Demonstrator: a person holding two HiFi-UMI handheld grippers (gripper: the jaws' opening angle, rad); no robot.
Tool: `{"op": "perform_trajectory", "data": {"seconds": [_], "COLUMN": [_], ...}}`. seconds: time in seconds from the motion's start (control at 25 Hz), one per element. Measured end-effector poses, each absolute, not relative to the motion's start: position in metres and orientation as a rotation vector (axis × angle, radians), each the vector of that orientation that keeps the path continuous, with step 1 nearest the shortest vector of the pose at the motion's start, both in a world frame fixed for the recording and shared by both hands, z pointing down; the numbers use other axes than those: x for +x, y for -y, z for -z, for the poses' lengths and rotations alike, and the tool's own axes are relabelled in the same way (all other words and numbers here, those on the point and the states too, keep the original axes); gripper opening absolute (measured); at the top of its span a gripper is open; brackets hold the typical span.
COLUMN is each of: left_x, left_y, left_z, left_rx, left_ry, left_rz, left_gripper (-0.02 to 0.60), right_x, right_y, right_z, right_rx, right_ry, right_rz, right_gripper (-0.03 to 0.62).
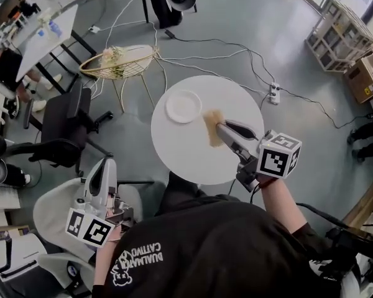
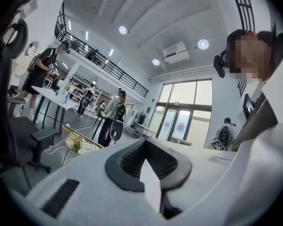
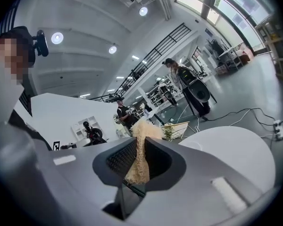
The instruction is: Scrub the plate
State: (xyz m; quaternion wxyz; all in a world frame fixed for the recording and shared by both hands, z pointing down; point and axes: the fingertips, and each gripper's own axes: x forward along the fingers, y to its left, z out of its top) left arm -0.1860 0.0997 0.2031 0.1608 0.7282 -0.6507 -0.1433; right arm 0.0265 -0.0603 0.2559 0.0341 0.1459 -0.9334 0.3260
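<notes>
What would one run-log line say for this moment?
right gripper: shut on loofah pad | left gripper: shut, empty, off table | plate: on table, untouched

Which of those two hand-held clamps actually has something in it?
The right gripper: its jaws pinch a tan fibrous scrub pad over the round white table. The left gripper is shut on nothing, away from the table.

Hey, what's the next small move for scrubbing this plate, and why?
Probably slide the right gripper toward the plate until the tan scrub pad lands on it. The right gripper is shut on the pad, which sits over the bare table beside the plate, not on it. The left gripper is shut, empty and off the table, so press lightly.
</notes>
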Motion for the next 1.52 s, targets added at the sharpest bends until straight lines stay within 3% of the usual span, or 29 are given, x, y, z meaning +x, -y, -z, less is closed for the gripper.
{"op": "perform_trajectory", "data": {"seconds": [0.24,0.52,0.8,0.88,1.0,1.32,1.52], "left_x": [-0.207,-0.231,-0.198,-0.193,-0.186,-0.164,-0.158], "left_y": [-0.046,0.054,0.140,0.165,0.193,0.221,0.229], "left_z": [-0.251,-0.357,-0.438,-0.465,-0.497,-0.536,-0.549], "left_rx": [1.996,1.884,1.950,1.938,1.926,2.008,1.965], "left_ry": [1.751,1.544,1.334,1.286,1.268,1.324,1.304], "left_rz": [0.391,0.155,0.078,0.014,-0.110,-0.540,-0.515], "left_gripper": [-0.002,-0.002,0.004,0.085,0.152,0.204,0.210], "right_x": [0.019,-0.019,-0.028,-0.033,-0.040,-0.057,-0.086], "right_y": [0.106,0.173,0.212,0.231,0.258,0.300,0.311], "right_z": [-0.289,-0.371,-0.447,-0.465,-0.481,-0.498,-0.503], "right_rx": [0.559,0.637,0.631,0.649,0.672,0.751,0.715], "right_ry": [2.796,2.641,2.596,2.568,2.547,2.540,2.572], "right_rz": [-1.048,-1.123,-1.109,-1.150,-1.239,-1.205,-1.100], "right_gripper": [0.058,0.058,0.058,0.058,0.058,0.058,0.058]}}
